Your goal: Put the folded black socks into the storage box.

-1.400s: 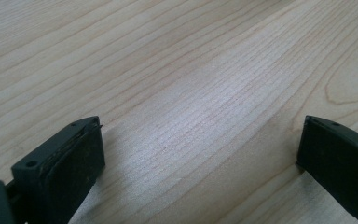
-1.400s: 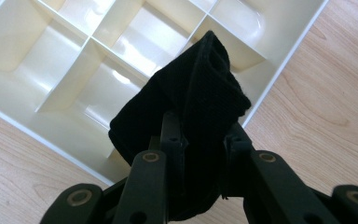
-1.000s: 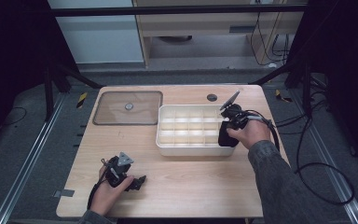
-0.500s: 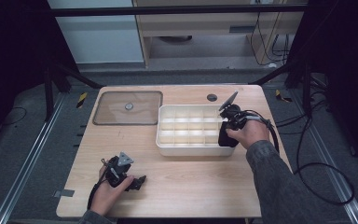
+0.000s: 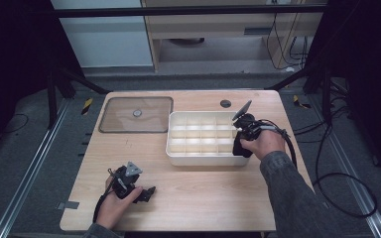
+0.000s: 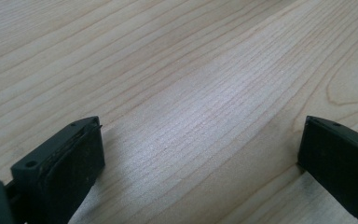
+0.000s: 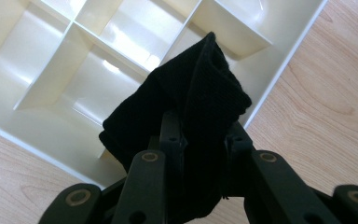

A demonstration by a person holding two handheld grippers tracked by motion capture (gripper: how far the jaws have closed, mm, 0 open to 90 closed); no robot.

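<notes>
Little has moved since a second ago. A black cloth, pinched in the right gripper, hangs over the divided tray's corner compartment. Lower it fully inside before releasing. The left gripper rests wide apart on the table.

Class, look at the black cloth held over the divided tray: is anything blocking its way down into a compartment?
Nothing visible does. The right tool grips the black cloth right above the white tray, whose compartments below look empty.
</notes>
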